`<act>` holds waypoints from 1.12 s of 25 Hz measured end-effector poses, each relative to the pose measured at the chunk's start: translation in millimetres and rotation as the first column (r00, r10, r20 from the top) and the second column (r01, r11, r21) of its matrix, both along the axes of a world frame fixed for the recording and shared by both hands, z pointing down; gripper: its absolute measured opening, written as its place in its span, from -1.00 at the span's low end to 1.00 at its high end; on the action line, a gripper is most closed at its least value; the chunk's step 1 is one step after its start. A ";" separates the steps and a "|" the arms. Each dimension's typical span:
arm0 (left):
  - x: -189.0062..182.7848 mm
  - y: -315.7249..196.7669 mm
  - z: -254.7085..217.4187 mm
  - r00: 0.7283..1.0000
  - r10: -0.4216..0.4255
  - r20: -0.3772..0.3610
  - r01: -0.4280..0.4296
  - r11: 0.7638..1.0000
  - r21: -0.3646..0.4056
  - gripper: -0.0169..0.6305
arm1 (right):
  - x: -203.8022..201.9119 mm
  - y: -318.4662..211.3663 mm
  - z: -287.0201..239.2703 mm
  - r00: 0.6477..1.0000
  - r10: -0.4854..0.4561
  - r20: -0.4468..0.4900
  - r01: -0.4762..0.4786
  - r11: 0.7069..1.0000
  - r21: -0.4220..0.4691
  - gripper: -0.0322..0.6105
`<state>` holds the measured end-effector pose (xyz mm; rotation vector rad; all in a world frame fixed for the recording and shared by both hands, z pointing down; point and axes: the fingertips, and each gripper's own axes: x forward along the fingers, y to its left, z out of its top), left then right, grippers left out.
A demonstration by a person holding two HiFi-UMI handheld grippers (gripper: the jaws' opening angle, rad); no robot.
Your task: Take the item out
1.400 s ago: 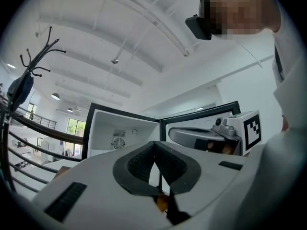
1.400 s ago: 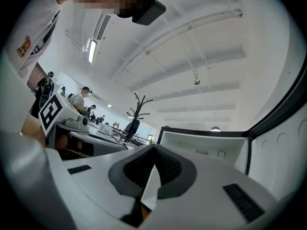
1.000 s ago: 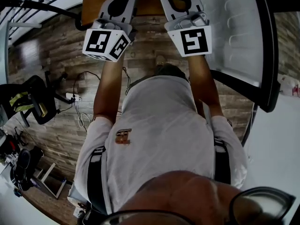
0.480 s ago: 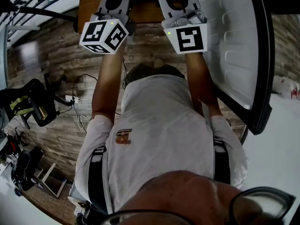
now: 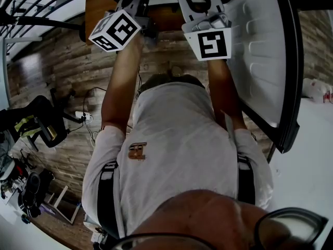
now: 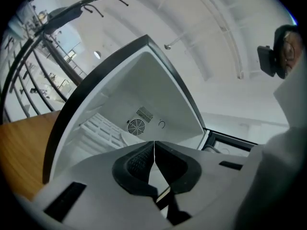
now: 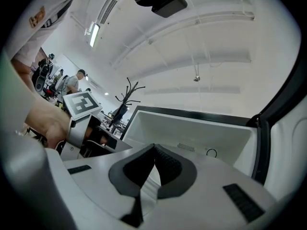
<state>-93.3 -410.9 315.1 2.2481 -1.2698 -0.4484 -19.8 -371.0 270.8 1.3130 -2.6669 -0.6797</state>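
Both grippers are raised in front of an open white fridge compartment. My left gripper is shut, its dark pads meeting with nothing between them, and it points at the back wall with a round fan vent. My right gripper is likewise shut and empty, facing the same compartment, where a slotted vent shows. In the head view their marker cubes sit side by side at the top. No item inside the compartment is visible in any view.
The fridge door stands open on the right with a dark rim. A wooden panel lies left of the compartment. On the plank floor to the left are a black chair and cables. People stand in the far background.
Both grippers have risen toward the compartment. The left one has moved further and rolled, so its marker cube shows a different face.
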 end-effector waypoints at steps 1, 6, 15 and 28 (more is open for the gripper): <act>0.3 -4.1 2.6 0.999 0.005 -0.038 -0.006 1.000 -0.022 -0.89 | -0.1 -2.3 0.5 1.000 0.005 -0.003 -0.005 1.000 0.000 -0.80; 4.6 -21.6 12.0 0.980 0.017 -0.196 -0.041 0.992 -0.118 -0.88 | 1.3 -11.1 4.0 0.999 0.027 -0.020 -0.027 1.000 -0.009 -0.80; 19.4 -46.0 33.6 0.919 -0.014 -0.395 -0.098 0.960 -0.263 -0.59 | 7.3 -10.1 11.9 0.998 0.036 -0.046 -0.038 0.999 -0.023 -0.80; 34.2 -77.8 44.6 0.824 -0.093 -0.560 -0.153 0.914 -0.377 -0.41 | 10.8 -0.8 13.2 1.000 0.000 -0.027 -0.001 0.999 -0.041 -0.80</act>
